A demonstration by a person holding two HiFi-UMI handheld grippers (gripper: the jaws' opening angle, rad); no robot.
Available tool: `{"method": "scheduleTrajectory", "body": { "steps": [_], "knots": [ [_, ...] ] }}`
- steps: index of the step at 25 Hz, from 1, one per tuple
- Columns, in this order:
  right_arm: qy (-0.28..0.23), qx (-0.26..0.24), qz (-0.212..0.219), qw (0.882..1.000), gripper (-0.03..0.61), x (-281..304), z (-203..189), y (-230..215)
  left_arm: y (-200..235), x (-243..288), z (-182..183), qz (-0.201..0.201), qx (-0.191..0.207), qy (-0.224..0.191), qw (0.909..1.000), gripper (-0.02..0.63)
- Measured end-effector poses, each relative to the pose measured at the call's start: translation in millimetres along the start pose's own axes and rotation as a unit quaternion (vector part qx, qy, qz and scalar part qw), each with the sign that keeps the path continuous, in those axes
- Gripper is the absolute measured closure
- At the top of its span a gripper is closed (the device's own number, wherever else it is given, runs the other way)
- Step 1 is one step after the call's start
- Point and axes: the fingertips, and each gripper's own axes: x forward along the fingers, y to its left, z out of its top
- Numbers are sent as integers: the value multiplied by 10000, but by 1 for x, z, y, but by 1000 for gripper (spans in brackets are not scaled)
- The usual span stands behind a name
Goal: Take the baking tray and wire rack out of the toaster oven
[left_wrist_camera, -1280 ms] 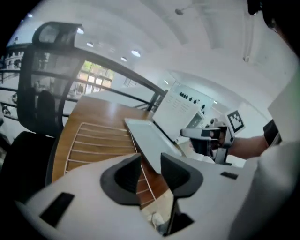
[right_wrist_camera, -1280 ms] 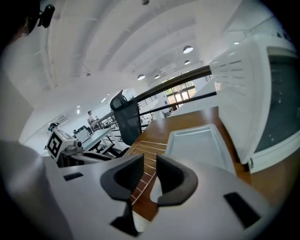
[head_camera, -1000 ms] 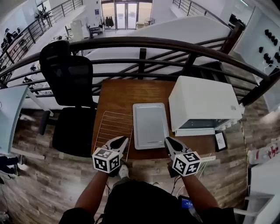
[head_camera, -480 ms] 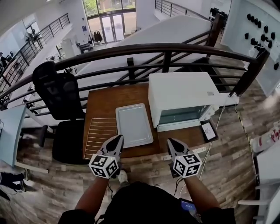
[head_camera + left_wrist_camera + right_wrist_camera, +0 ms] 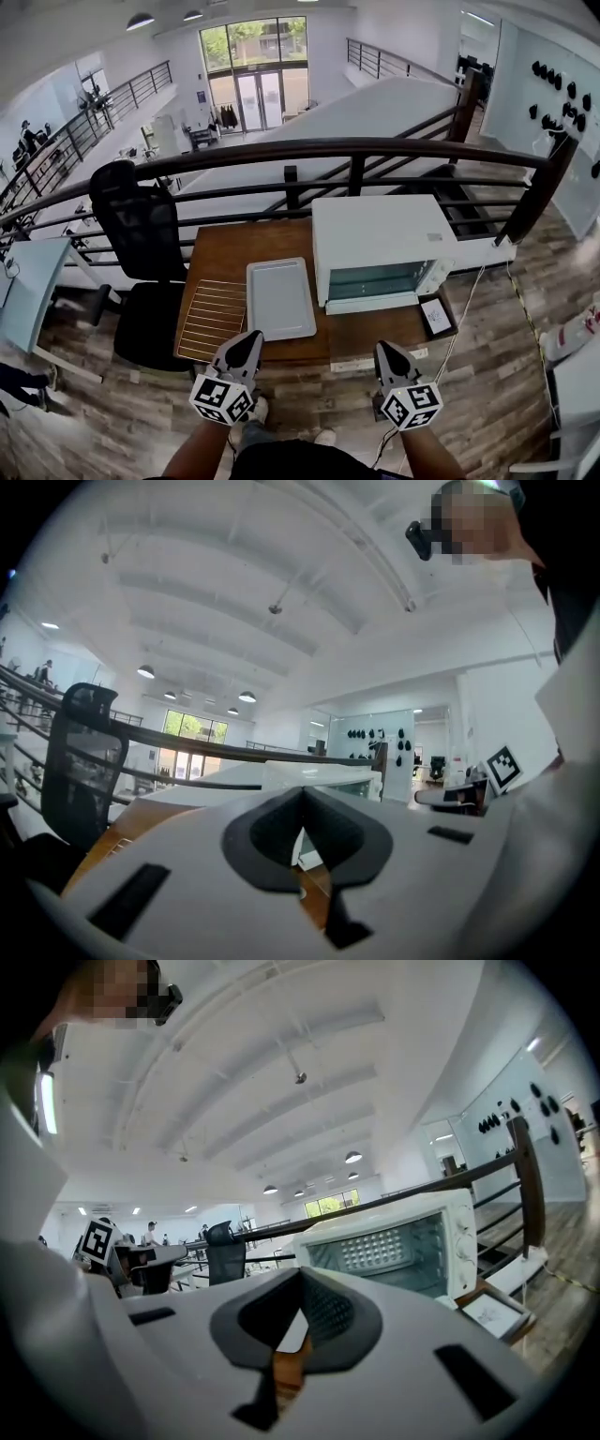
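The grey baking tray (image 5: 279, 298) lies flat on the brown table (image 5: 234, 251), left of the white toaster oven (image 5: 380, 248). The wire rack (image 5: 214, 319) rests beside the tray on its left, at the table's front left corner. My left gripper (image 5: 246, 345) is shut and empty, just short of the table's front edge below the tray. My right gripper (image 5: 386, 354) is also shut and empty, in front of the oven. In the left gripper view the closed left gripper (image 5: 302, 794) points level across the table. The right gripper (image 5: 302, 1274) faces the oven's glass front (image 5: 394, 1246).
A black office chair (image 5: 141, 225) stands left of the table, and a dark railing (image 5: 328, 150) runs behind it. A small framed card (image 5: 436, 316) lies on the table's right front corner. A white desk (image 5: 28, 281) is at the far left.
Both grippers have drawn back from the table's front edge toward me and risen. The head view has lifted, showing more of the room. Tray and rack have stayed put.
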Motion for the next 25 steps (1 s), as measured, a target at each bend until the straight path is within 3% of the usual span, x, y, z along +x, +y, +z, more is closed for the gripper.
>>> {"method": "scheduleTrajectory", "body": {
  "steps": [3,13,19,25],
  "knots": [
    [-161,46,-166,9997,583,-14,3,-9,-1,-9,4,-5,195,-37,9998,603],
    [-492,337,-894,9942,583,-41,9,-3,42,-43,10,-145,36,-143,9998,603],
    [-558,380,-910,9936,583,-28,11,30,76,-57,10,-161,-126,-214,9996,603],
    [-603,332,-931,9933,583,-25,13,55,83,-62,12,-281,-228,-336,9988,603]
  ]
}}
